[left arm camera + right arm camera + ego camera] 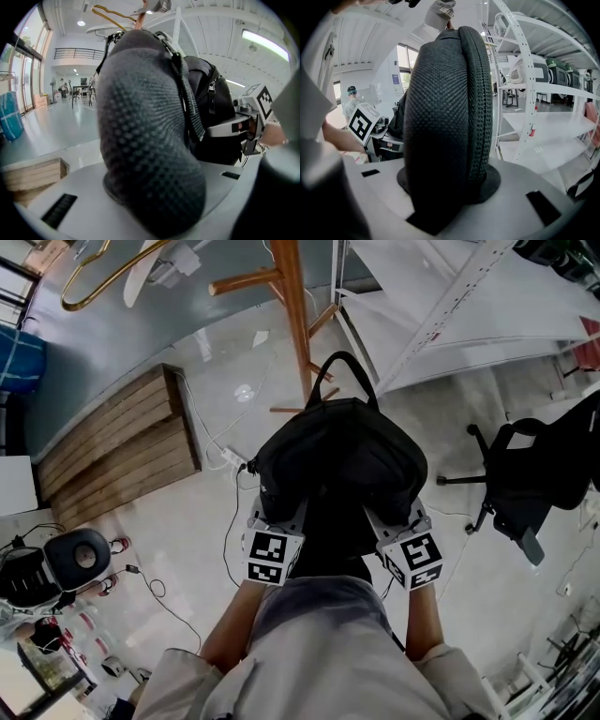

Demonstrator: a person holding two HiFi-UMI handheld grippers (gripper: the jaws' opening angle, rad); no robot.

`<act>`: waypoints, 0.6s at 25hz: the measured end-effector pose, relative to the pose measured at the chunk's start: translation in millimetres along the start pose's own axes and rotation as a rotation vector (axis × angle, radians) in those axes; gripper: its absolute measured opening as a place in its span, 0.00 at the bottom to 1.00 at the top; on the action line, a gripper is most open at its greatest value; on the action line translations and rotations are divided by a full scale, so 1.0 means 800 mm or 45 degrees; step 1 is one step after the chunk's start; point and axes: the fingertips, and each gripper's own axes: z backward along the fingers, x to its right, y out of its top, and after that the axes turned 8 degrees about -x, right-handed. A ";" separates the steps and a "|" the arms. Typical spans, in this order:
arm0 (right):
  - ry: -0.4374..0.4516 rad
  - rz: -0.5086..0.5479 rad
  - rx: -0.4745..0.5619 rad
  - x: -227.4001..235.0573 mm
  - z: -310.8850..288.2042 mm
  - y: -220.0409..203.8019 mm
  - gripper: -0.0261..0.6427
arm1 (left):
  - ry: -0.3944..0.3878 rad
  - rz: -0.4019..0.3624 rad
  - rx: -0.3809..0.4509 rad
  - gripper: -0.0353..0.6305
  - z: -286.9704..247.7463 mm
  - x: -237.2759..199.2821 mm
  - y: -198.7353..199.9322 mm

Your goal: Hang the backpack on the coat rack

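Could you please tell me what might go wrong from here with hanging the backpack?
The left gripper and right gripper each clamp only a padded shoulder strap, so the black fabric backpack may swing or slip. Its carry loop could miss the pegs of the slim wooden coat rack, or tip it.

right tool (449,190) | clamped on backpack strap (447,108) | white shelving (524,89) at right
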 end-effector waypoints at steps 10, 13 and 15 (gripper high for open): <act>0.013 -0.012 -0.037 0.010 -0.022 -0.015 0.23 | -0.005 0.024 -0.042 0.22 -0.022 -0.006 -0.016; 0.014 -0.012 -0.043 0.012 -0.027 -0.019 0.23 | -0.007 0.025 -0.048 0.22 -0.028 -0.008 -0.019; 0.016 -0.013 -0.049 0.014 -0.029 -0.022 0.23 | -0.009 0.025 -0.056 0.22 -0.032 -0.008 -0.022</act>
